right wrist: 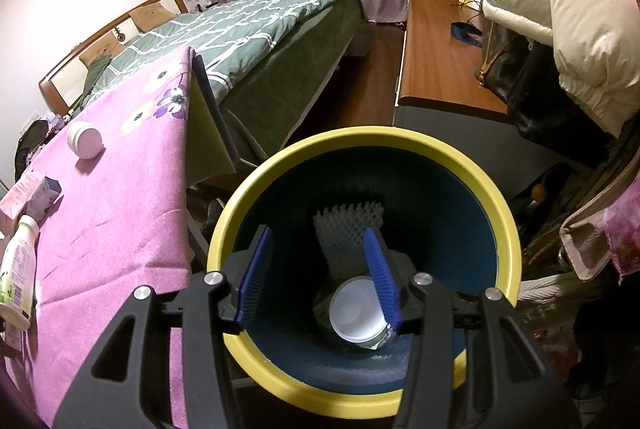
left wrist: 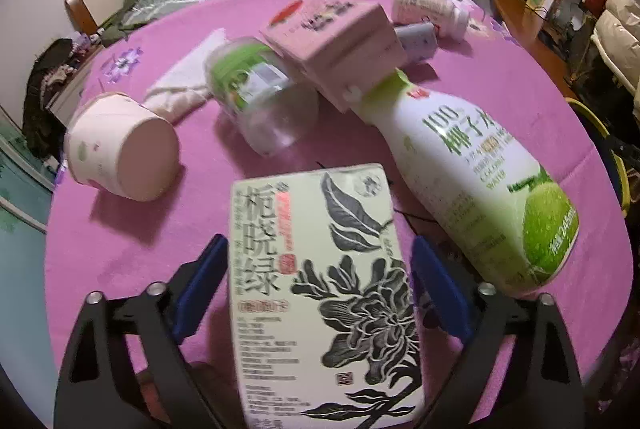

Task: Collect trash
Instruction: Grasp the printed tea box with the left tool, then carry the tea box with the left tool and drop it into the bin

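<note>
- The left gripper point(left wrist: 316, 271), black with blue pads, reaches down over the table draped in a pink-purple flowered cloth point(left wrist: 120, 229); its jaws stand fairly wide on either side of a pale green rectangular carton printed with black flowers and Chinese characters point(left wrist: 320, 289), and a sliver of cloth shows between each pad and the carton's sides, so nothing is gripped
- That flowered carton lies flat on the cloth, nearest the camera
- Just right of the carton lies a white plastic bottle with a green lime label point(left wrist: 472, 181), on its side, its neck pointing away
- Beyond the carton, a clear plastic bottle with a green label point(left wrist: 256, 97) lies on its side, with a pale pink box point(left wrist: 340, 45) propped behind it
- Left of the carton, a pink-and-white paper cup point(left wrist: 120, 145) lies tipped over, its base toward the camera
- Far beyond the carton lie a small lilac carton point(left wrist: 416, 39) and a white capped bottle point(left wrist: 432, 9)
- The right gripper point(right wrist: 320, 269) hangs over a round bin with a yellow rim and dark blue inside point(right wrist: 360, 145), beside the table; its jaws are partly apart and hold nothing
- In the bin lie a white foam net sleeve point(right wrist: 344, 229) and a white lidded cup point(right wrist: 356, 313)
</note>
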Action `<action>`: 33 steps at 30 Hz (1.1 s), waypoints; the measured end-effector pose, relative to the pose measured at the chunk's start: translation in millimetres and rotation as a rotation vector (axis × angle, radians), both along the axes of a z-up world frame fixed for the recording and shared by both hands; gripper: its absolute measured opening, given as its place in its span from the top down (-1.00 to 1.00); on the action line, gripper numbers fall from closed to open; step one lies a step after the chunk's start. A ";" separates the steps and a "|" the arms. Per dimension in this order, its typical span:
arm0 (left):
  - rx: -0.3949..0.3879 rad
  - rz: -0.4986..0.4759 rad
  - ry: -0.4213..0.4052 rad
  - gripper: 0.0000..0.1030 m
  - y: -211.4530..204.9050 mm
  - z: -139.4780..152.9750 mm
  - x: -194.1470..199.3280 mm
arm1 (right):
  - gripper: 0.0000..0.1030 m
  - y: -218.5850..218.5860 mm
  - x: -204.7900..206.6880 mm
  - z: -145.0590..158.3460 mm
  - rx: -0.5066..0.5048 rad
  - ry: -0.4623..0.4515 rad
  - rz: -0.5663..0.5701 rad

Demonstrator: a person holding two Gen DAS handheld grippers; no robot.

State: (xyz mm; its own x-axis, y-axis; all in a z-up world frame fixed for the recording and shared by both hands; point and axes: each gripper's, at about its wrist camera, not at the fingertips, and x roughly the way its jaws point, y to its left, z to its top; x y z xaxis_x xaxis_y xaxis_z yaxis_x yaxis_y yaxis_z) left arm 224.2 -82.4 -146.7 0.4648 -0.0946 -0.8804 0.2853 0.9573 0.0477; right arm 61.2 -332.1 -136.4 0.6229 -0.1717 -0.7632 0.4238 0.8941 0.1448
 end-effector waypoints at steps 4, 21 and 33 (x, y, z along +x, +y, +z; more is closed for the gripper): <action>-0.021 -0.009 0.000 -0.41 -2.4 0.8 -1.7 | 0.09 -0.8 0.1 -0.6 0.001 0.000 0.001; -0.062 -0.020 -0.178 -0.39 2.0 70.8 -24.6 | 0.09 1.8 -8.0 4.8 0.009 -0.033 0.005; -0.128 -0.212 -0.268 -0.39 -75.4 122.1 -38.2 | 0.09 -12.2 -30.6 20.1 0.001 -0.084 -0.022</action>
